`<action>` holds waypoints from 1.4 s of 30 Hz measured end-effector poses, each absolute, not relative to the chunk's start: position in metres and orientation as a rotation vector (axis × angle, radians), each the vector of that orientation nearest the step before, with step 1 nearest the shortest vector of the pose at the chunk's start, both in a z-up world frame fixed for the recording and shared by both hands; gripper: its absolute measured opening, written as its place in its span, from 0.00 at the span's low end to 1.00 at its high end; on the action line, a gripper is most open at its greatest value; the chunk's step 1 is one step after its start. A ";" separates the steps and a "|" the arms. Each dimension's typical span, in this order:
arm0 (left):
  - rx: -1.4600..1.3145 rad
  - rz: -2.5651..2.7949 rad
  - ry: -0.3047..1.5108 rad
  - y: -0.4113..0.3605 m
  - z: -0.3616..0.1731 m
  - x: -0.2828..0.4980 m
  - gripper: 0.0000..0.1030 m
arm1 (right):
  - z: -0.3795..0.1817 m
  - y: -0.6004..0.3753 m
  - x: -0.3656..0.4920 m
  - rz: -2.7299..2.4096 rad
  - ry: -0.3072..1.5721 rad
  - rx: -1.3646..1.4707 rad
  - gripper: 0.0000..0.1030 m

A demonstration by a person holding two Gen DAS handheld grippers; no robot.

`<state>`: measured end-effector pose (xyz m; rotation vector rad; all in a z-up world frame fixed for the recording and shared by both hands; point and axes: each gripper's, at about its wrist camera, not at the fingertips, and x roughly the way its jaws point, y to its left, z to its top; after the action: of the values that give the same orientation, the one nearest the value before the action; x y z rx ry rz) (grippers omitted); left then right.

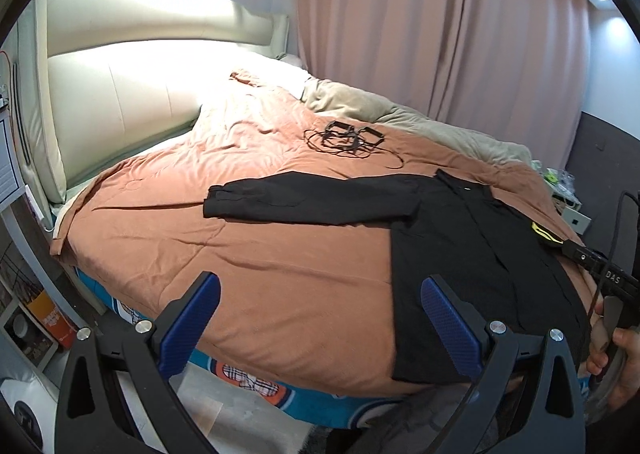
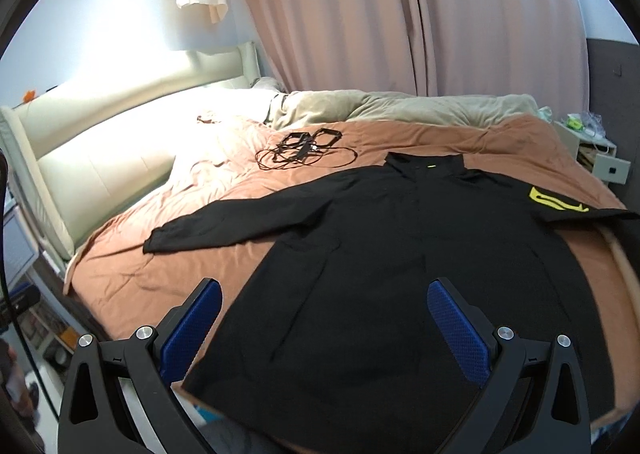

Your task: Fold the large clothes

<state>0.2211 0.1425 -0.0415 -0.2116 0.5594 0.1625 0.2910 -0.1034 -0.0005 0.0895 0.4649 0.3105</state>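
Left wrist view showed the left gripper [image 1: 320,302] held wide, with nothing between its blue pads [image 1: 188,324], hanging over the near edge of the bed [image 1: 240,254]. A black jacket [image 1: 460,238] lay spread flat on the rust-coloured cover; one sleeve [image 1: 296,199] stretched out sideways toward the headboard [image 1: 120,93]. At the far right a hand [image 1: 616,358] held the handle of the other tool.

Right wrist view showed the right gripper [image 2: 324,306] also wide and holding nothing, just above the hem of the jacket [image 2: 380,254]. The collar [image 2: 428,165] pointed toward the curtain [image 2: 400,13], and a yellow mark [image 2: 556,201] sat on the right sleeve. Beyond the collar a bundle of black cables [image 2: 304,151] lay on the cover, apart from the jacket. A beige blanket [image 2: 400,105] was bunched along the far side of the bed.
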 end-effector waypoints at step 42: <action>-0.721 0.477 0.889 0.293 -0.216 0.521 0.74 | -0.097 -0.038 0.638 0.427 0.854 0.405 0.40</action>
<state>0.5207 0.2934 -0.2156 -0.7206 0.8891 0.4768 0.6384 -0.0376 -0.0967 0.4053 0.8544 0.4268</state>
